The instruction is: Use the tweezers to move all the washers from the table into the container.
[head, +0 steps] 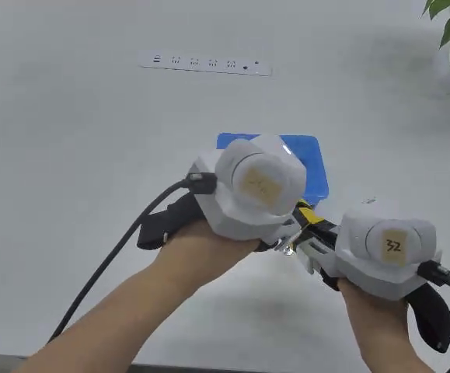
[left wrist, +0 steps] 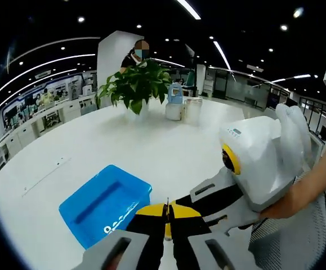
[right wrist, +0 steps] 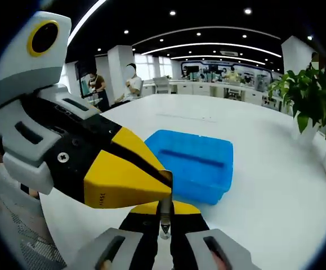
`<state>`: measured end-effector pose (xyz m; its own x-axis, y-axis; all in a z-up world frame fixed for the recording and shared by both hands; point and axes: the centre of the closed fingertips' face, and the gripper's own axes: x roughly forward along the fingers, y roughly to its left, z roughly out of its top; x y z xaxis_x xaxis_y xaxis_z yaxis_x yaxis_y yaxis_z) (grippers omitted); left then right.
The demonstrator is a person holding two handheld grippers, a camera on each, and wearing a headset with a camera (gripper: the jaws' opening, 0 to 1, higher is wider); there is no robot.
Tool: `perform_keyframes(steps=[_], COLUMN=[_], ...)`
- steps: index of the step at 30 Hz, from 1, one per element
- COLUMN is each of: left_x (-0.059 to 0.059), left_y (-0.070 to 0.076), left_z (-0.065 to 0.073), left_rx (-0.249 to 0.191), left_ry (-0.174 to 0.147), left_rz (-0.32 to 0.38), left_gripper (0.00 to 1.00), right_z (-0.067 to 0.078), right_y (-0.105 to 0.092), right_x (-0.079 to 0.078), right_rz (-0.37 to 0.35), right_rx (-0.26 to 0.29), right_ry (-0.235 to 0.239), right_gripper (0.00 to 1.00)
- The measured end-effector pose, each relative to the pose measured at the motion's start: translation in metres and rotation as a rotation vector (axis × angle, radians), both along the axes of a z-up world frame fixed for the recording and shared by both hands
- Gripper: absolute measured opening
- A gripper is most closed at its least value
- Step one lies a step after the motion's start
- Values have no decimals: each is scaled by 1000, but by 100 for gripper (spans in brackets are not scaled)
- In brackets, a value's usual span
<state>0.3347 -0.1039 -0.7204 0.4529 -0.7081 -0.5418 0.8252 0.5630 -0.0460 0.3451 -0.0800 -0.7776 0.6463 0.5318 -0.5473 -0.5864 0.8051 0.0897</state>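
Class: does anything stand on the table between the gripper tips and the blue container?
Nothing on the table does: it is bare up to the blue container. The left gripper itself, though, lies across from the left, its tip right ahead of the right gripper in the right gripper view.

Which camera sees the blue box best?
The left gripper view: the blue container sits nearly whole, open top showing. The right gripper view has one corner covered; the head view catches just its far part.
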Motion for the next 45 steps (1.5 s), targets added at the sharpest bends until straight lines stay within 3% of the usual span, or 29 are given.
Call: perform_keyframes(steps=[4,6,8,14,18,24,33,39,43,45], left_x=[-4,-6,-10,-13,-17,-20,-25,-26,-28,-31], left_y=[1,4,5,18,22,21,23,18,16,14], left_z=[1,1,1,0,-1,-2,-3,-3,-1,4], left_rx=[-8,19,22,7,11,12,15,16,15,12], left_ry=[11,-28,-35,-8,-3,-4,-6,-17,-14,-18], left_rz=[-21,-46,-67,-54,-57,-68,-68,-85,-93,-97], left_gripper=[0,0,0,0,0,0,0,0,0,0], right_z=[0,-1,-2,-10,-10,-6,-8,-7,-6,-2], right_y=[0,2,4,4,2,9,10,7,4,2], right_x=[-2,-5,-7,-19,-22,-23,-25,-26,-29,-31], right_rz=[17,55,117,225,242,343,400,398,371,368], right_rx=[0,-21,-54,-96,-85,-161,-190,-205,-162,-166], right_ry=[-2,-16,-24,-4,10,-38,-37,-33,3,-11], right_gripper=[3,3,4,6,6,7,7,5,5,5])
